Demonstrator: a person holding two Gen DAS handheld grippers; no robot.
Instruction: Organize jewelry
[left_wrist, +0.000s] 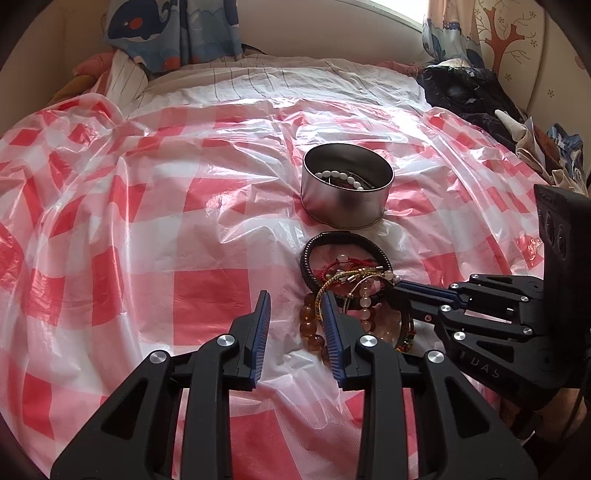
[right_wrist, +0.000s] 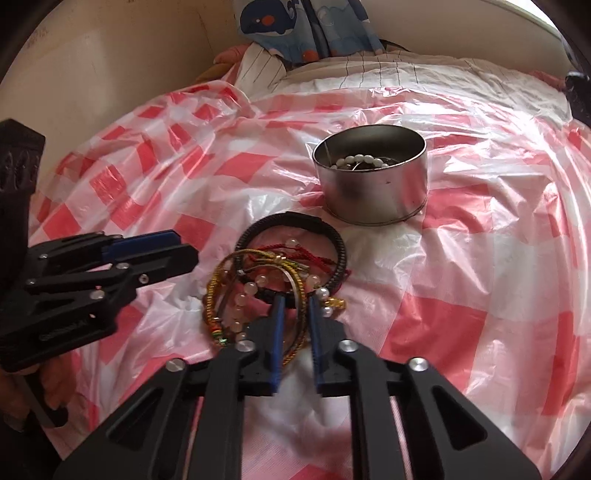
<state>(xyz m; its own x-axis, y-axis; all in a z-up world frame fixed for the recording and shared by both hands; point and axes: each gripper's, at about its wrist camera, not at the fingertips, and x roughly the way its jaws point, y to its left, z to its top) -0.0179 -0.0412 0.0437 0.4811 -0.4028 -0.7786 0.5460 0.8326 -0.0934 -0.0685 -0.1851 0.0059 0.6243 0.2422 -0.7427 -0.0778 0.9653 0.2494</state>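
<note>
A pile of bracelets (left_wrist: 351, 284) (right_wrist: 280, 273) lies on the red-and-white checked plastic sheet: a black braided band (right_wrist: 341, 254), red cords, a gold cord (right_wrist: 221, 291), pink beads (left_wrist: 365, 314) and amber beads (left_wrist: 308, 325). A round metal tin (left_wrist: 347, 184) (right_wrist: 373, 177) stands just beyond the pile and holds a white bead bracelet (left_wrist: 347, 177) (right_wrist: 360, 160). My left gripper (left_wrist: 295, 301) is open and empty, its right finger at the pile's left edge. My right gripper (right_wrist: 297, 301) is open, its fingers straddling strands at the pile's near edge; it also shows in the left wrist view (left_wrist: 402, 286).
The sheet (left_wrist: 166, 240) covers a bed. A striped blanket (left_wrist: 295, 81) and whale-print fabric (left_wrist: 170, 29) lie at the far end. Dark clothes (left_wrist: 469, 92) are heaped at the far right. A wall (right_wrist: 92, 66) runs along the left.
</note>
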